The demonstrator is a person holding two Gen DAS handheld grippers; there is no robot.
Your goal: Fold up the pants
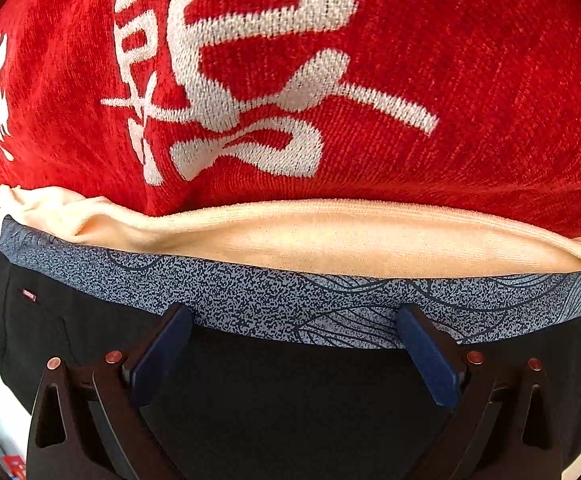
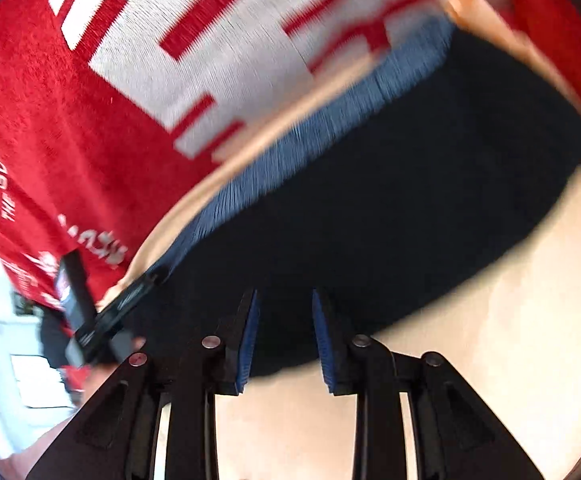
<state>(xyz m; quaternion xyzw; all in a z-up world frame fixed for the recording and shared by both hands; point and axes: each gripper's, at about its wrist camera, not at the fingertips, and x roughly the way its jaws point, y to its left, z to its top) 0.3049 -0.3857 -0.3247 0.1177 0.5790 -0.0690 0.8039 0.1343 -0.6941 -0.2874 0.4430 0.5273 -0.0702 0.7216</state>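
The pants (image 1: 290, 392) are black with a speckled blue-grey inner waistband (image 1: 274, 304). They lie on a cream surface (image 1: 330, 240). My left gripper (image 1: 292, 316) is open, its blue pads (image 1: 162, 356) wide apart over the waistband edge and holding nothing. In the right wrist view the same black pants (image 2: 390, 216) show blurred, with the blue waistband (image 2: 330, 128) along their far edge. My right gripper (image 2: 284, 300) is open with a narrower gap, its fingertips over the near edge of the black cloth. I cannot tell whether they touch it.
A red knitted cloth with white lettering (image 1: 290, 80) fills the background beyond the pants, also in the right wrist view (image 2: 70, 120). The cream surface (image 2: 490, 340) lies at the right. The left gripper's body (image 2: 86, 312) shows at lower left.
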